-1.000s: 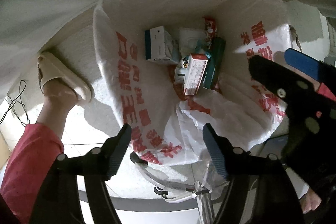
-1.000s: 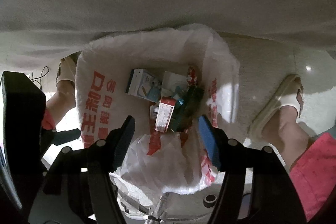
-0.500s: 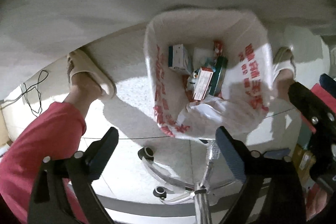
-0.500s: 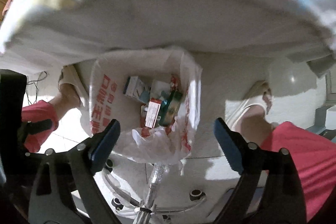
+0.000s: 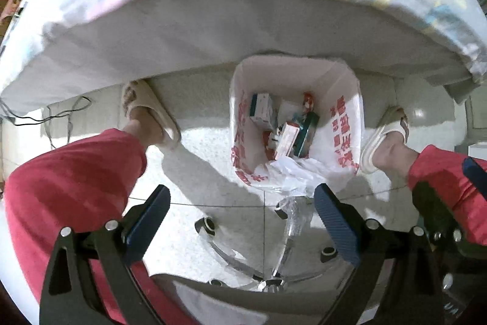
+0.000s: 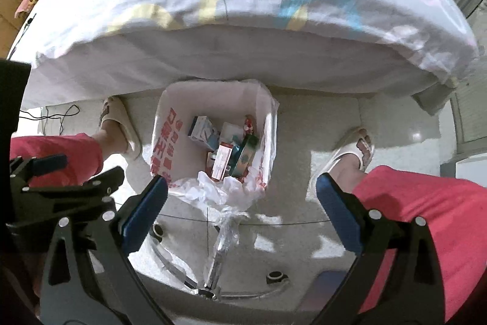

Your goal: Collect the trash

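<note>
A white plastic bag (image 5: 344,124) with red print stands open on the floor, its mouth facing up. Inside it lie a white and blue box (image 5: 261,108), a red and white box (image 5: 287,139), a dark green pack (image 5: 307,133) and other small wrappers. My left gripper (image 5: 240,197) hangs high above the bag's near edge, open and empty. In the right wrist view the same bag (image 6: 164,142) and red and white box (image 6: 222,160) sit far below my right gripper (image 6: 242,185), whose jaws are opening wide with nothing between them.
A table under a white patterned cloth (image 5: 243,20) overhangs the bag's far side. A person's slippered feet (image 5: 152,114) (image 5: 386,136) and red trouser legs (image 5: 70,178) flank the bag. A chair base with castors (image 5: 268,279) lies below. Cables (image 5: 61,114) trail at left.
Both grippers have risen well above the bag, which now looks much smaller, and their jaws have spread wider. The tabletop's cloth has come into view.
</note>
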